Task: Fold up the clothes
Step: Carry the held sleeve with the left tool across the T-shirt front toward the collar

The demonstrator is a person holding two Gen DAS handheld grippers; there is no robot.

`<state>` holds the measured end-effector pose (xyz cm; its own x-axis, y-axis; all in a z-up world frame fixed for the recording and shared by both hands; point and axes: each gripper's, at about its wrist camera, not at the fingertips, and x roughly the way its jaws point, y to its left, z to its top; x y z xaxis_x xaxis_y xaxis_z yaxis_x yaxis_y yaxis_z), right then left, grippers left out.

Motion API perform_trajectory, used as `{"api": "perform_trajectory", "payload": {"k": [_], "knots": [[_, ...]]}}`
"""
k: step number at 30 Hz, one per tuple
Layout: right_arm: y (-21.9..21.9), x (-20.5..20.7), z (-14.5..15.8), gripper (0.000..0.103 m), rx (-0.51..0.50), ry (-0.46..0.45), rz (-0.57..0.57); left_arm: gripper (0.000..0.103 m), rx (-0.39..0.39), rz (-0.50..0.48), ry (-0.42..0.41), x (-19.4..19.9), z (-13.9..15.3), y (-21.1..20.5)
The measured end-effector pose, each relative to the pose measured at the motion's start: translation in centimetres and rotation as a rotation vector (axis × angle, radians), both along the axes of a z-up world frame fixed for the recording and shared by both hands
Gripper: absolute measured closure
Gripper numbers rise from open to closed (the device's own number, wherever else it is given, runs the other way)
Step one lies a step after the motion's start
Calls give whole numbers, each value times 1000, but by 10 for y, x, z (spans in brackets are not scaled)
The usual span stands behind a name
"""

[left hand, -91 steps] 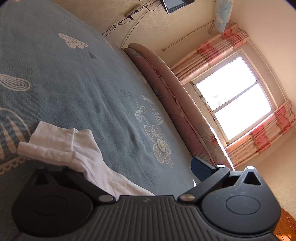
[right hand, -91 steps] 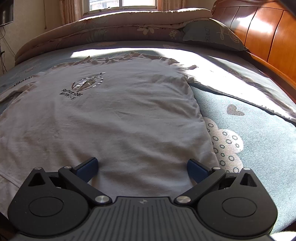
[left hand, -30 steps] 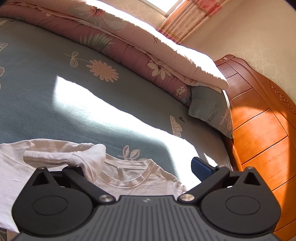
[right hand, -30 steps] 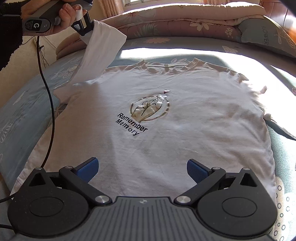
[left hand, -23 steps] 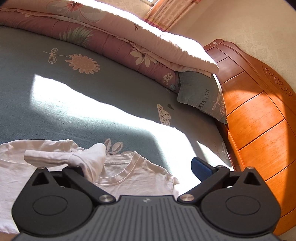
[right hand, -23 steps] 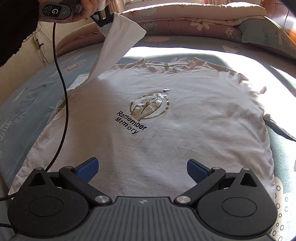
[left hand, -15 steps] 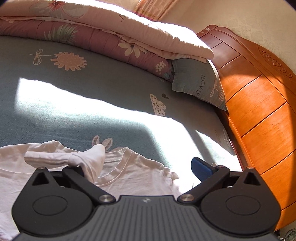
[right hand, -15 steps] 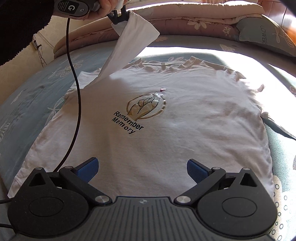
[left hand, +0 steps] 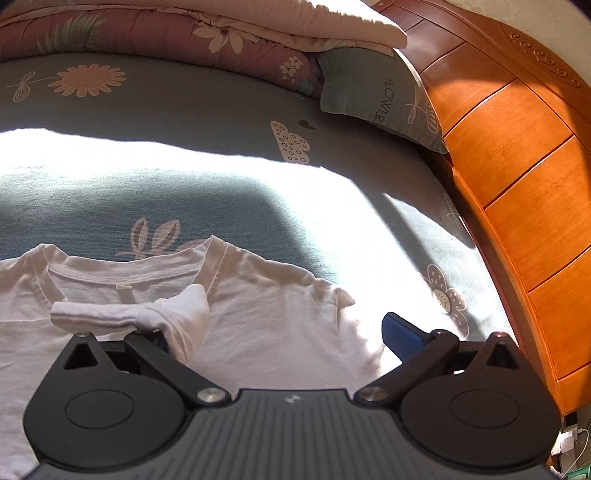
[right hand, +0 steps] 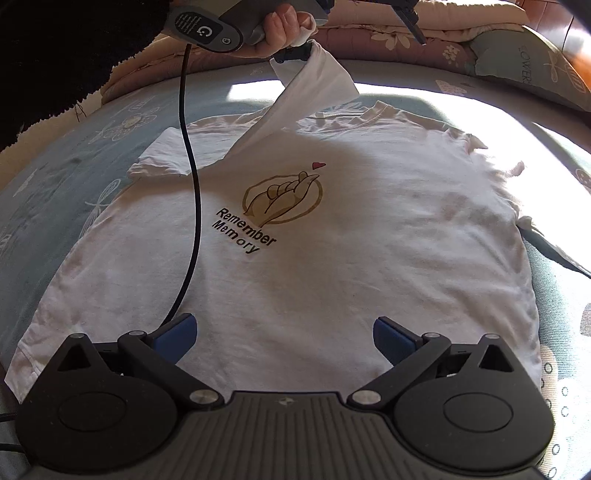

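While the white T-shirt point(right hand: 369, 258) lies front-up and spread flat on the blue-grey flowered bed point(right hand: 55, 206), its sleeve point(right hand: 314, 85) on the left gripper's side is raised off the cloth and slants up over the chest. The left gripper point(left hand: 280, 332) hangs above the collar point(left hand: 125, 273). Its jaws stand wide, and the bunched sleeve end point(left hand: 173, 317) is draped over 1 finger, while the other blue finger point(left hand: 402, 332) is bare and well apart from it. In the right wrist view a hand point(right hand: 277, 33) in a dark sleeve grips that tool's grey handle, and a black cable point(right hand: 192, 184) trails down across the shirt.

The right gripper point(right hand: 282, 332) hovers low over the hem end of the shirt, jaws wide and holding nothing, with both blue fingers clear of the fabric. The print point(right hand: 280, 199), a hand in a gold ring with a small red heart, sits mid-chest above the words "Remember Memory". The other sleeve lies at the shirt's far edge in bright sun.

Beyond the collar a folded quilt point(left hand: 221, 40) runs along the bed, a grey-green pillow point(left hand: 369, 92) rests beside it, and a wooden headboard point(left hand: 517, 166) curves behind.
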<state>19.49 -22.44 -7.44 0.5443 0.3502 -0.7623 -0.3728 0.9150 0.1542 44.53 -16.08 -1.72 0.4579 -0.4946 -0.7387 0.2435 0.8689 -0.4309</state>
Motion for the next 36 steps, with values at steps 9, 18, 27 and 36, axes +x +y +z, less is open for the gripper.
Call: {"api": "perform_trajectory", "payload": {"k": [9,18,27,36], "knots": [[1,0,-1,0,-14,4,2,1,41,-78,-18,-2,-9,-28],[-2,-1,-1,0,-31,9,-9,1,151,-256,169,-22,-46,-38],[-5,-1,2,0,-30,3,-23,1,-34,-169,183,-37,-27,28],[-4,0,1,0,-34,2,-25,1,-84,49,224,-5,-72,51]]}}
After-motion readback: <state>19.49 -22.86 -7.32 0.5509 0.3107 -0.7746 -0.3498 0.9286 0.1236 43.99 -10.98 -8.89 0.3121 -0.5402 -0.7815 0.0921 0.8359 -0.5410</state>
